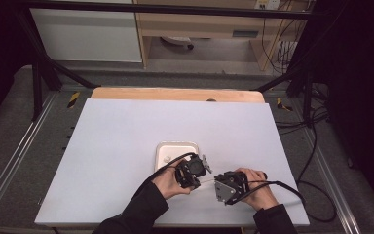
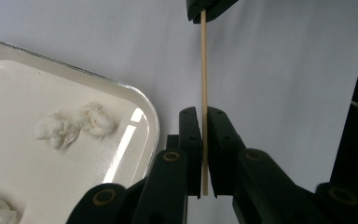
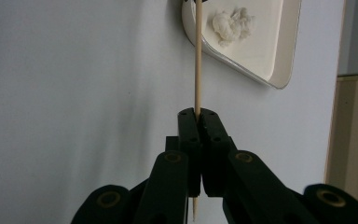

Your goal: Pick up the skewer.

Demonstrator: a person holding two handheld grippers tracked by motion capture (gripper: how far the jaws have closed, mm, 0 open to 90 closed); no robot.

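A thin wooden skewer spans the short gap between my two grippers, just in front of a small white tray. My left gripper is shut on one end; in the left gripper view the skewer runs up from its jaws to the right gripper. My right gripper is shut on the skewer near its pointed end, which pokes out behind the jaws. The tray holds white fluffy lumps.
A white sheet covers the table, with a wooden strip at its far edge. The tray with a white lump lies beyond the skewer. Cables trail off at the right.
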